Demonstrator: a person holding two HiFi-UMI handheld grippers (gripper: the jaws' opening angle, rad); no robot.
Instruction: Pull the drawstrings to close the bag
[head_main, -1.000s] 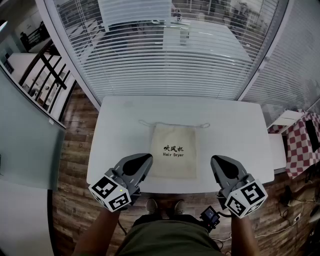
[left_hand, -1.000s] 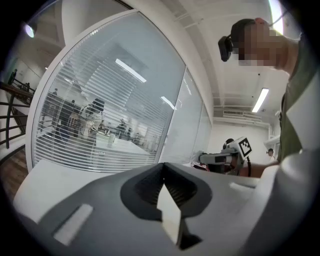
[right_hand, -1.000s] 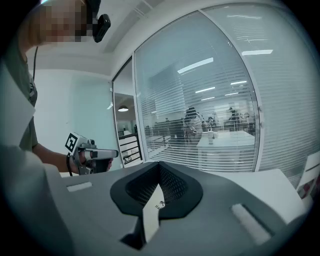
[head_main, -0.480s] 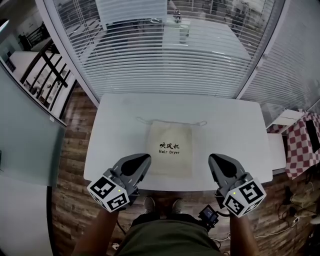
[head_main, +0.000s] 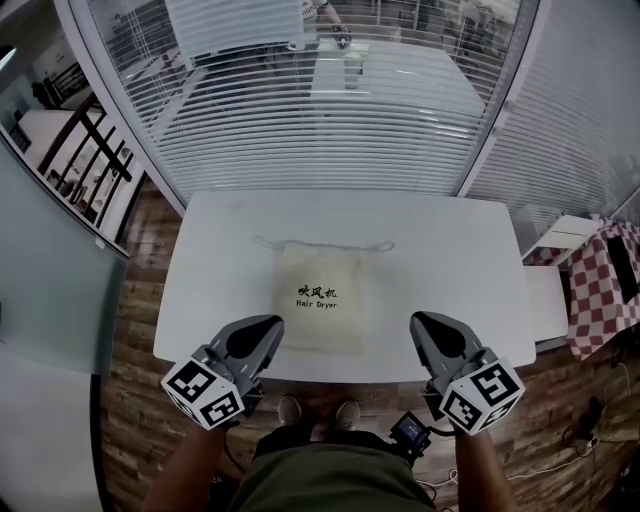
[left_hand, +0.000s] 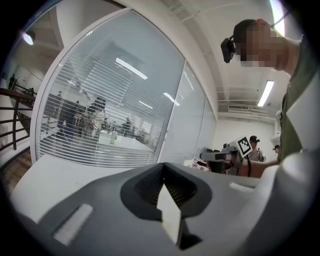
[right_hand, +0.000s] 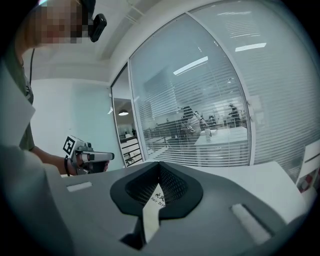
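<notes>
A beige drawstring bag (head_main: 318, 300) printed "Hair Dryer" lies flat in the middle of the white table (head_main: 440, 240). Its thin cord (head_main: 322, 243) runs along the far top edge, with small loops sticking out on both sides. My left gripper (head_main: 250, 340) hovers over the table's front edge, just left of the bag's near corner, jaws together and empty (left_hand: 161, 165). My right gripper (head_main: 435, 335) is at the front edge to the right of the bag, apart from it, also shut and empty (right_hand: 160, 164). A sliver of the bag's print shows under its jaws.
A curved glass wall with blinds (head_main: 320, 110) stands right behind the table. Wooden floor surrounds it. A low white stand (head_main: 545, 300) and a red-checked cloth (head_main: 600, 290) sit at the right. The person's shoes (head_main: 315, 410) show below the front edge.
The head view has shifted, so the table and bag sit further left in the picture. Both grippers stay shut near the front edge; the bag has not moved on the table.
</notes>
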